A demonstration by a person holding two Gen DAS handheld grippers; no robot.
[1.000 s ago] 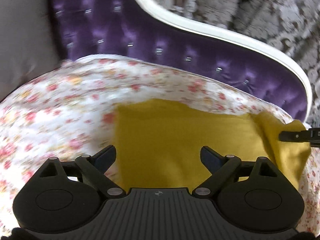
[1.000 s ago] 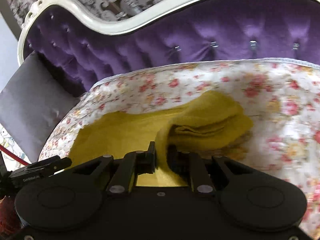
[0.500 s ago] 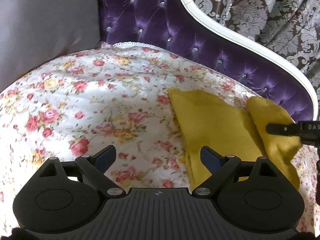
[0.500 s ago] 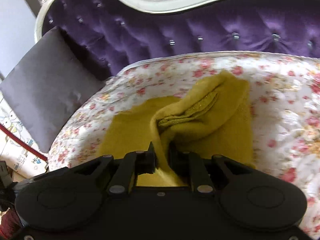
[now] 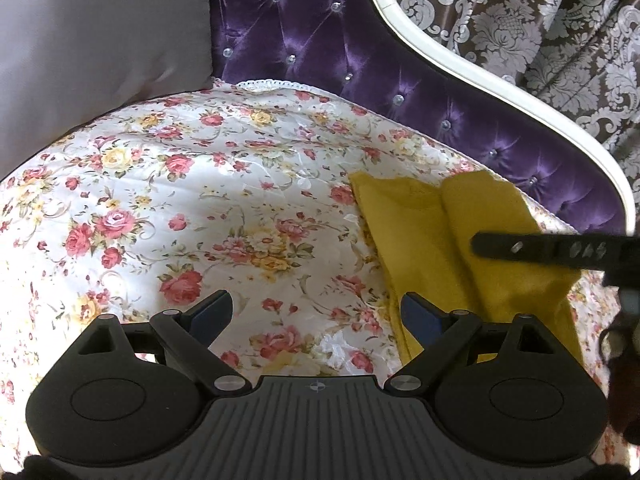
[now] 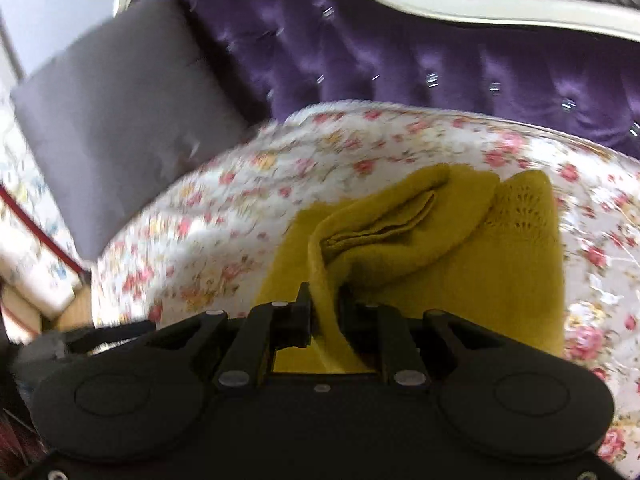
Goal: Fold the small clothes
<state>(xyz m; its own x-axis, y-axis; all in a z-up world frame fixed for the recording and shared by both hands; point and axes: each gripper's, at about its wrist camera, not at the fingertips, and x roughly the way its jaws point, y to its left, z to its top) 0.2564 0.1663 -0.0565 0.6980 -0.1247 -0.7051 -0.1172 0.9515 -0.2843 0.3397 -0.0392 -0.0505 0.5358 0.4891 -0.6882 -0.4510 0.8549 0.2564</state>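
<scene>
Cushion [image 5: 100,36]: grey, at 10 o'clock in the left wrist view, leaning against the sofa back, its lower edge touching the sheet.
Sheet [image 5: 200,200]: white with pink and yellow roses, spread over the seat and filling the middle of both views.
Left gripper [image 5: 316,314]: at 6 o'clock in its own view, jaws spread wide, nothing between them; it hovers over bare sheet, and its right finger overlaps the garment's left edge in the picture.
Sofa back [image 5: 320,44]: purple, tufted with shiny buttons, cream frame, running from 12 to 3 o'clock.
Garment [image 5: 440,248]: mustard-yellow knit, lying on the sheet at 3 o'clock from the left gripper, near the sofa back, with one flap lifted up off the flat layer.
Right gripper [image 6: 325,314]: at 6 o'clock in its own view, jaws nearly together and pinching a bunched fold of the garment [image 6: 420,240], which rises from the flat part below; in the left wrist view one of its black fingers [image 5: 552,250] reaches in from 3 o'clock across the raised flap.
Curtain [image 5: 540,28]: brown with silver damask, behind the sofa at 1 o'clock.
</scene>
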